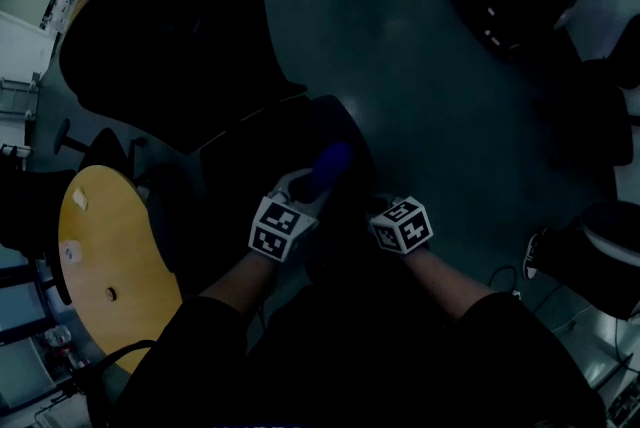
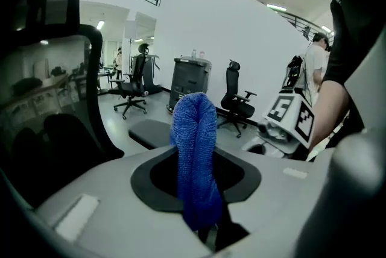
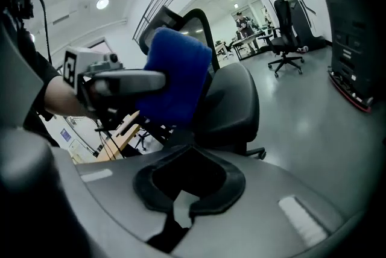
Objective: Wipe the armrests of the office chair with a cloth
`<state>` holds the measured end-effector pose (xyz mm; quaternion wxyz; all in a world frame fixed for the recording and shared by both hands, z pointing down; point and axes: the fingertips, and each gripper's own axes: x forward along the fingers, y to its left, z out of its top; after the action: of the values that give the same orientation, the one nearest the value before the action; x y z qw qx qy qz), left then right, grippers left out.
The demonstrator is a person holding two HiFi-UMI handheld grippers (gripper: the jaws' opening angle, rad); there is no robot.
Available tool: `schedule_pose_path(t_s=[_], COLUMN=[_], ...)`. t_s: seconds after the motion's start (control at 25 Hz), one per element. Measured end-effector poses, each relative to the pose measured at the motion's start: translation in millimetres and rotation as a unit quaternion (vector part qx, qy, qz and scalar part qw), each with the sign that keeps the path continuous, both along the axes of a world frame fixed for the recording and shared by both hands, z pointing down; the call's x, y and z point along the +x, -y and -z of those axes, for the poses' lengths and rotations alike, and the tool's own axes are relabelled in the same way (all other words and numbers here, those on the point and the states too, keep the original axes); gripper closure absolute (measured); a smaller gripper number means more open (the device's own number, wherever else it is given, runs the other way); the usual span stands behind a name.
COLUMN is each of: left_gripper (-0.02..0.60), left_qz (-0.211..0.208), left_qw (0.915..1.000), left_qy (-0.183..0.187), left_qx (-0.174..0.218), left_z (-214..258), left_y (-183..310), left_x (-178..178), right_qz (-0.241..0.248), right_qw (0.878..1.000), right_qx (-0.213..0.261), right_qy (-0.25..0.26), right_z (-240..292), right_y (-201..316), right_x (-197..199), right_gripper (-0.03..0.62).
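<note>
- Left gripper view: the left gripper (image 2: 202, 232) is clamped tight on a folded blue cloth (image 2: 194, 154), which stands upright.
- Right gripper view: the right gripper (image 3: 178, 214) is closed and empty, near the black office chair (image 3: 232, 100).

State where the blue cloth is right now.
In the left gripper view the blue cloth stands upright, pinched in the left gripper; in the head view it is central, just left of the right gripper.

Nothing legible shows anywhere. The left marker cube (image 1: 276, 228) and right marker cube (image 1: 402, 224) bear only black-and-white square patterns (codes, not letters), and a wall notice (image 3: 65, 135) far left is too blurred.
</note>
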<state>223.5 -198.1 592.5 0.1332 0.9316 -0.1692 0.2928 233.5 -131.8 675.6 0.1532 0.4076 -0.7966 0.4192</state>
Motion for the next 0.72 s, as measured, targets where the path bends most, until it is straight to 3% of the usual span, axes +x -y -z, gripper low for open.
schedule_pose_path(t_s=[0.2, 0.48, 0.56, 0.72], left_gripper=[0.456, 0.456, 0.456, 0.456], left_qz=[0.013, -0.034, -0.07, -0.153], left_qw=[0.9973, 0.987, 0.9781, 0.9463], left_qy=[0.034, 0.11, 0.14, 0.221], left_qx=[0.063, 0.112, 0.138, 0.181], left_z=[13.2, -1.8, -8.2, -27.5], left_y=[97.5, 176.9, 189.4, 200.5], left_x=[-0.9, 37.5, 56.2, 80.1], right_qz=[-0.019, -0.031, -0.025, -0.03], right_qw=[0.999, 0.999, 0.999, 0.999], right_qx=[-0.002, -0.009, -0.009, -0.01], right_qy=[0.031, 0.039, 0.036, 0.036], right_z=[3.3, 5.4, 5.6, 7.3], right_y=[0.7, -1.9, -3.3, -4.2], right_x=[-9.2, -8.0, -9.6, -15.9], right_gripper=[0.591, 0.591, 0.591, 0.591])
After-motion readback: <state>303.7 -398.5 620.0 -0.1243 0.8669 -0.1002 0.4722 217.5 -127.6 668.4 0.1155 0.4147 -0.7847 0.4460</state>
